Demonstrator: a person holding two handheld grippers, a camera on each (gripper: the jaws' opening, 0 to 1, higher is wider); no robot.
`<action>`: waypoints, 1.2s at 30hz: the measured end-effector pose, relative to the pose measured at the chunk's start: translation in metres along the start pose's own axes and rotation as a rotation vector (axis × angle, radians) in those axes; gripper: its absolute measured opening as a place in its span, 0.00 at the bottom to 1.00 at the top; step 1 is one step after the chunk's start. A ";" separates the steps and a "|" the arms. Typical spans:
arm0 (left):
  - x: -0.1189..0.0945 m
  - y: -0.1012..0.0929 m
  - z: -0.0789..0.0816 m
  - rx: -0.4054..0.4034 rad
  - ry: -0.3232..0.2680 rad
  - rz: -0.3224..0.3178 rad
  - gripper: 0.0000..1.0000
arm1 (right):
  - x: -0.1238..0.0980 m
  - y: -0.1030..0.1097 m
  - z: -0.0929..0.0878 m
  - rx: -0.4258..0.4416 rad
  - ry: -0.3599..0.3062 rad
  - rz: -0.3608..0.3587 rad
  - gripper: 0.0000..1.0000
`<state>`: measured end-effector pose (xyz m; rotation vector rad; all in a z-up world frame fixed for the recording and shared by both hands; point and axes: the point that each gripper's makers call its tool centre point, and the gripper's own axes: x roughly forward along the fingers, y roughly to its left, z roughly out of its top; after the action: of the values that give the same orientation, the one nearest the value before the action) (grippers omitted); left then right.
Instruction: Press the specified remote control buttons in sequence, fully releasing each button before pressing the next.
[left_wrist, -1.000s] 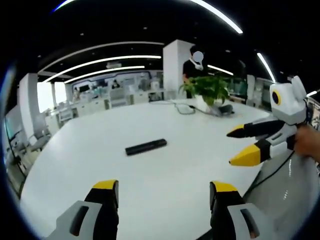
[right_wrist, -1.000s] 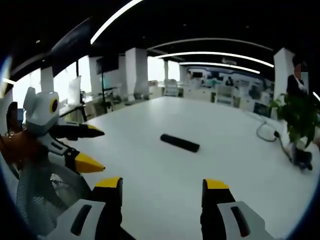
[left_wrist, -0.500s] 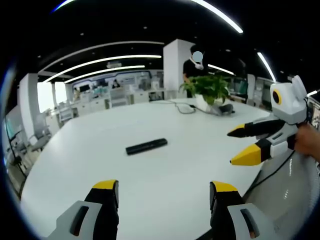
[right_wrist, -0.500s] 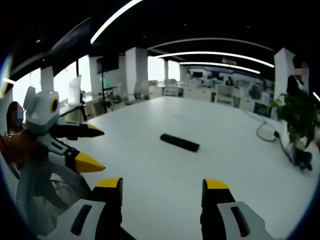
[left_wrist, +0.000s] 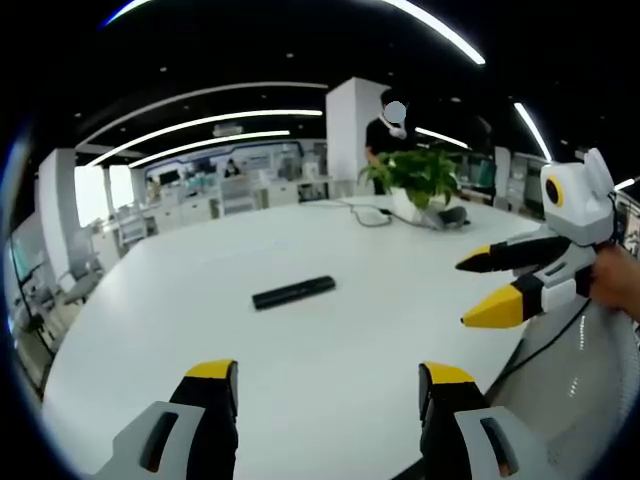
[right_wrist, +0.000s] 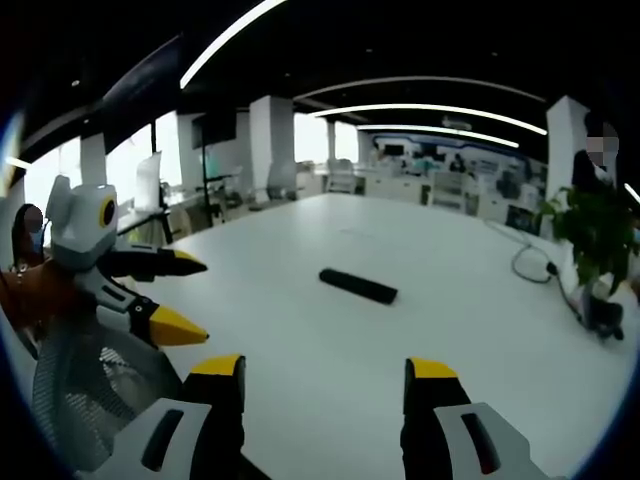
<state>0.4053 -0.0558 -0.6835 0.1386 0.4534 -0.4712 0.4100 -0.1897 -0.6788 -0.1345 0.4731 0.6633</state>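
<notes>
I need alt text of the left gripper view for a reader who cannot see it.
A black remote control lies alone on a large white table, beyond the open left gripper. The right gripper, also open, enters from the right; a potted plant stands at the far edge.

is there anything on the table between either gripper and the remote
Nothing visible. In both views bare white table lies between each gripper and the black remote. The left gripper and right gripper are both open and off the remote. The plant and cable sit beyond it.
</notes>
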 end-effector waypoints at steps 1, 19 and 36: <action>0.000 0.000 0.000 0.001 -0.001 0.001 0.75 | 0.000 0.000 0.000 -0.001 0.001 0.000 0.62; 0.000 0.000 0.000 0.004 0.000 0.002 0.75 | 0.000 0.000 0.000 -0.002 0.002 -0.002 0.62; 0.001 -0.001 0.000 0.007 0.002 0.000 0.74 | 0.000 -0.001 0.000 -0.002 0.004 -0.002 0.62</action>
<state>0.4056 -0.0566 -0.6842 0.1459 0.4533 -0.4731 0.4104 -0.1909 -0.6787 -0.1388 0.4762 0.6614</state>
